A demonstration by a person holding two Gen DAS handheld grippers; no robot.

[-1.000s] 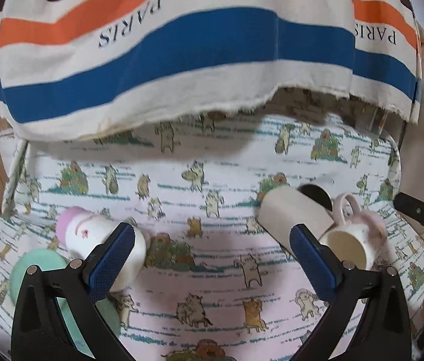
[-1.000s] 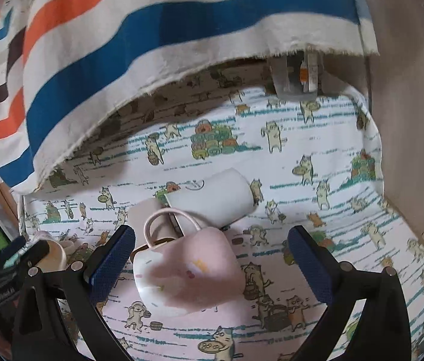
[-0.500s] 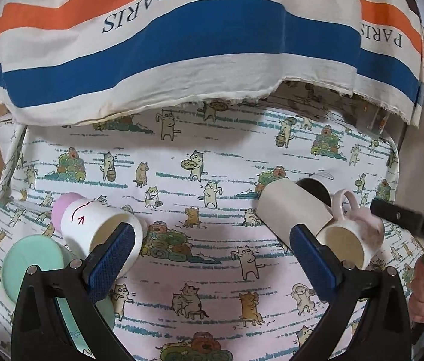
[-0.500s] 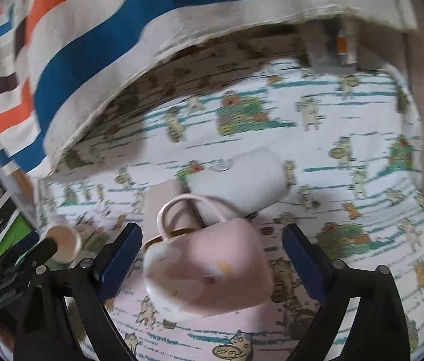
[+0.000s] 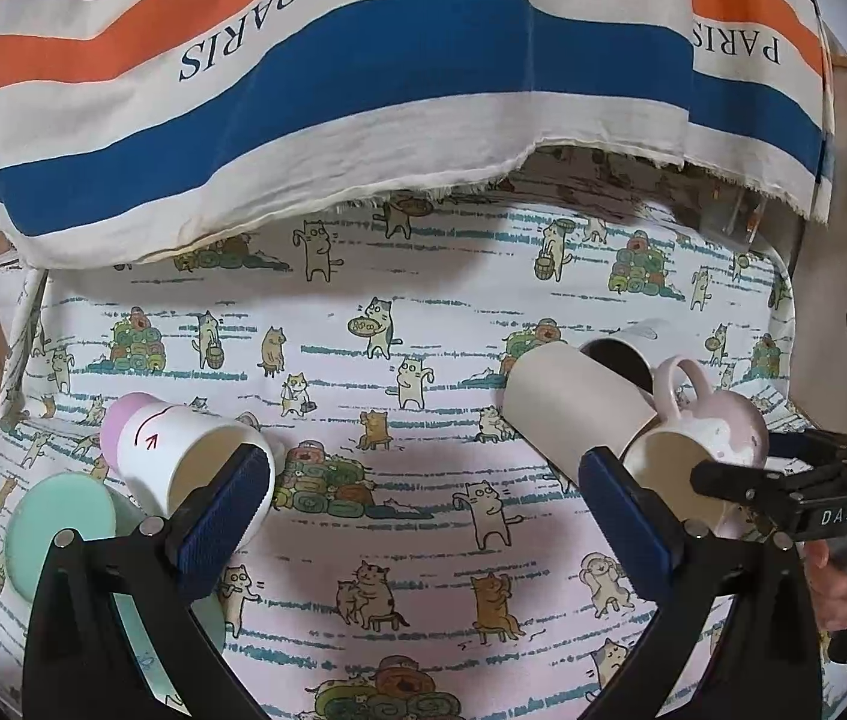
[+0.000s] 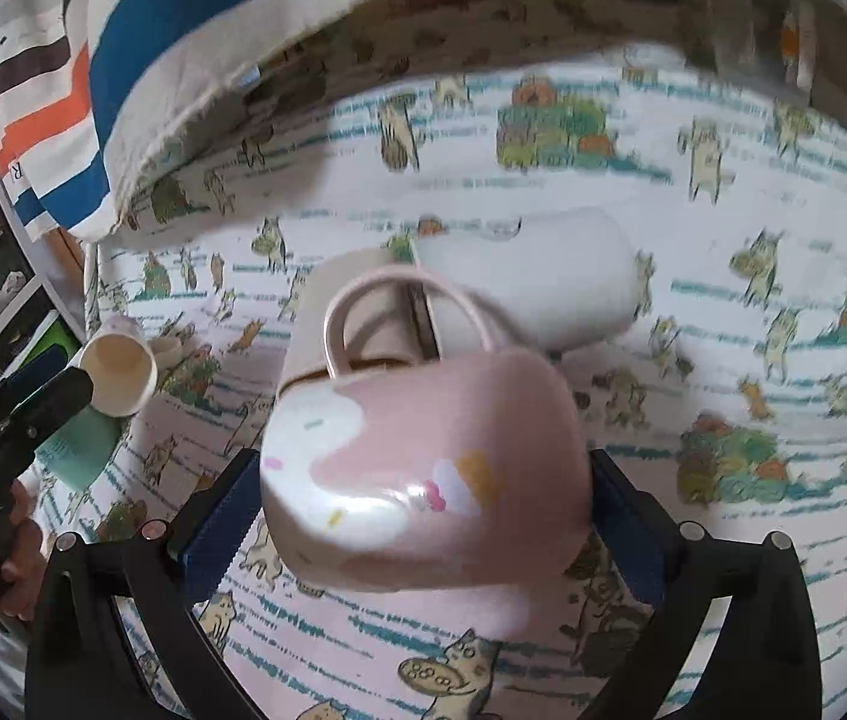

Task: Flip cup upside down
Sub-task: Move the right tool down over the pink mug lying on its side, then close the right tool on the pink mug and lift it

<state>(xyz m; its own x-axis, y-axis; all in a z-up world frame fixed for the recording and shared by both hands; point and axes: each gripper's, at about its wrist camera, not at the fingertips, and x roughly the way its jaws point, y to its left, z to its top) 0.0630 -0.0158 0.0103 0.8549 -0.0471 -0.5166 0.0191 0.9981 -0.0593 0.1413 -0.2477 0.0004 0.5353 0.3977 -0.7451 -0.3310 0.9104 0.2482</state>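
A: What sits between the right gripper's [image 6: 420,516] 2 blue-padded fingers [image 6: 216,531]?

B: The glossy pink ceramic mug with white glaze [image 6: 423,468]. It lies on its side, handle pointing away from the fingers, mouth toward the left one. The fingers bracket its body closely, but I cannot tell whether they press it yet.

A: And beyond the fingertips?

B: A beige cylindrical cup [image 5: 573,414] and a white tumbler [image 6: 543,276], both on their sides, just past the mug on the cat-print table cloth [image 5: 423,510].

A: The left gripper [image 5: 423,504]?

B: Spread wide, holding nothing. By its left finger lies a white paper cup with a pink base [image 5: 183,450], next to a mint-green disc [image 5: 57,534].

A: Progress?

B: Early, I judge: the mug is neither lifted nor inverted. Gripping, turning it mouth-down and setting it down remain.
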